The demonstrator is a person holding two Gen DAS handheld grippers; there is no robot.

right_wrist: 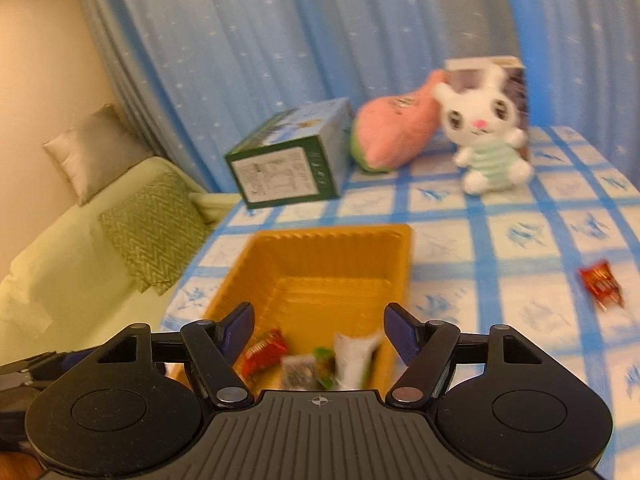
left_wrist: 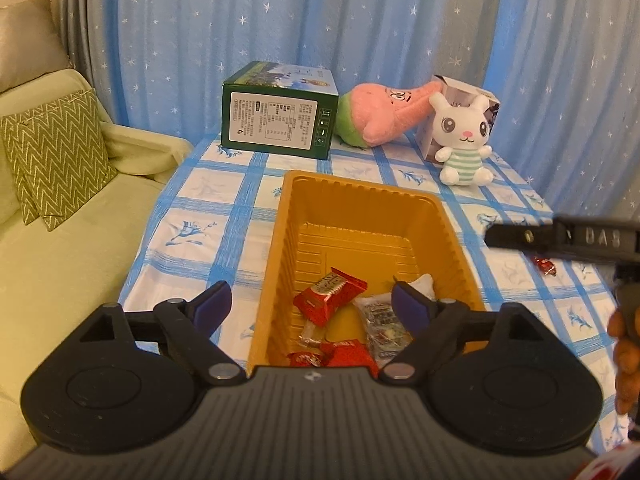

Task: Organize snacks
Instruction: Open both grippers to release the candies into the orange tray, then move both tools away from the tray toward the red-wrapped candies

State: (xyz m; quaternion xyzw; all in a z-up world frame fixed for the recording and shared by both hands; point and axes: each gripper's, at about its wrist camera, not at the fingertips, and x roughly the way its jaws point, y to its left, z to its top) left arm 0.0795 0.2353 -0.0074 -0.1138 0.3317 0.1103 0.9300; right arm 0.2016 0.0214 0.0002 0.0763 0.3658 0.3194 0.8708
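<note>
A yellow plastic tray [left_wrist: 280,216] sits on the blue-checked tablecloth. In its near end lie a red packet [left_wrist: 330,294], a silver-white packet [left_wrist: 380,320] and more red packets [left_wrist: 348,354]. My left gripper [left_wrist: 312,300] hangs open over that near end with nothing between its fingers. My right gripper [right_wrist: 320,322] is open too, above the tray [right_wrist: 332,234], with a red packet [right_wrist: 266,354] and a white packet [right_wrist: 354,356] lying below it. One right finger [left_wrist: 516,235] reaches in from the right. A loose red candy [right_wrist: 600,286] lies on the cloth right of the tray.
At the table's far end stand a green carton [left_wrist: 276,120], a pink plush [left_wrist: 380,114], a white rabbit plush [left_wrist: 466,140] and a small box [left_wrist: 460,92]. A sofa with a zigzag cushion [left_wrist: 52,160] borders the left edge. Blue curtains hang behind. A hand [left_wrist: 624,344] shows at the right.
</note>
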